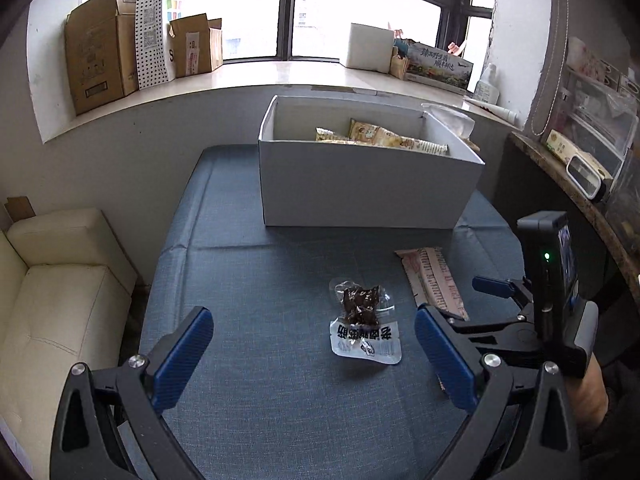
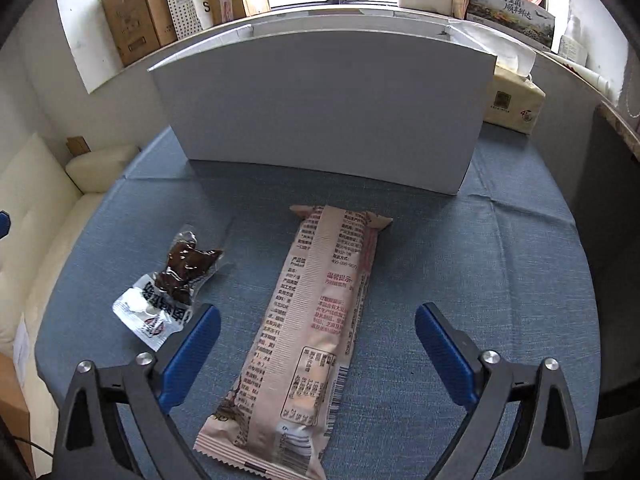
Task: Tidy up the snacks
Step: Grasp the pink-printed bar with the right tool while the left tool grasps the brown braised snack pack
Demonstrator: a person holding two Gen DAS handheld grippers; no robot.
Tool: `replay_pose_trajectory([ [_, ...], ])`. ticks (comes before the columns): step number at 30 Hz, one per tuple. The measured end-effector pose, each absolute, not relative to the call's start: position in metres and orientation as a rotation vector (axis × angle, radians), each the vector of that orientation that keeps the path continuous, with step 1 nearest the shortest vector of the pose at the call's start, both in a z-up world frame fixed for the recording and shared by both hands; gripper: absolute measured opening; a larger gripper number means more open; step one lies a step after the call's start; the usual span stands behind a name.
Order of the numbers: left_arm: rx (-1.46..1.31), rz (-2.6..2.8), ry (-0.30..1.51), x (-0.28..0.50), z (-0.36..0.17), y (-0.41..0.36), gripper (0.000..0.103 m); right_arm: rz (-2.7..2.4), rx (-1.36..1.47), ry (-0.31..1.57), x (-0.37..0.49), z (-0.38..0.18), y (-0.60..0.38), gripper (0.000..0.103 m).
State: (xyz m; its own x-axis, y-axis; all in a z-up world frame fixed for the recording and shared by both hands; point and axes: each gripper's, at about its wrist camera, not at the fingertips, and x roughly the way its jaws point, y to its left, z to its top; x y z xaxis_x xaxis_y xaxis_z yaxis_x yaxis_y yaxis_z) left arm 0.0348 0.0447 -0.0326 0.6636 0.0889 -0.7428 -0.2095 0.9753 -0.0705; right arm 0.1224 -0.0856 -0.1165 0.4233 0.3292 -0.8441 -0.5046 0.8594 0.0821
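Note:
A white cardboard box point(image 1: 360, 184) stands at the back of the blue table and holds several yellow snack packs point(image 1: 384, 138); it also shows in the right wrist view point(image 2: 320, 116). A clear pouch of dark snack point(image 1: 364, 320) lies on the cloth, just ahead of my open, empty left gripper point(image 1: 316, 344). A long pink snack packet point(image 2: 308, 332) lies lengthwise between the fingers of my open right gripper point(image 2: 318, 340), which is low over it; its jaws do not touch it. The pouch point(image 2: 172, 288) lies left of that gripper. The right gripper also shows in the left wrist view point(image 1: 472, 300), beside the pink packet point(image 1: 434, 280).
A cream sofa point(image 1: 52, 304) stands left of the table. A tissue pack point(image 2: 512, 100) sits right of the box. Cardboard boxes point(image 1: 100, 48) and bags line the window sill. A cluttered shelf point(image 1: 592, 152) runs along the right.

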Motion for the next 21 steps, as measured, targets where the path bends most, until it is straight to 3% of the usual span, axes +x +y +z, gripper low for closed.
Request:
replay_pose_trajectory([
  [1,-0.15,0.167,0.839,0.035,-0.036,0.044,0.103,0.516,-0.21,1.02,0.123,-0.12,-0.083,0.075],
  [5,-0.155,0.158,0.869,0.036,-0.049,0.042,0.103,0.519,-0.26,1.021,0.121,-0.123,-0.075,0.062],
  [8,-0.15,0.15,0.879,0.038,-0.055,0.039,0.103,0.54,-0.262,1.005,0.119,-0.123,-0.076,0.058],
  [11,-0.147,0.139,0.908,0.043,-0.064,0.034,0.103,0.571,-0.244,0.994,0.115,-0.119,-0.085,0.043],
  [21,-0.139,0.087,0.985,0.089,-0.092,0.012,0.103,0.598,-0.113,0.909,0.105,-0.073,-0.134,0.043],
])
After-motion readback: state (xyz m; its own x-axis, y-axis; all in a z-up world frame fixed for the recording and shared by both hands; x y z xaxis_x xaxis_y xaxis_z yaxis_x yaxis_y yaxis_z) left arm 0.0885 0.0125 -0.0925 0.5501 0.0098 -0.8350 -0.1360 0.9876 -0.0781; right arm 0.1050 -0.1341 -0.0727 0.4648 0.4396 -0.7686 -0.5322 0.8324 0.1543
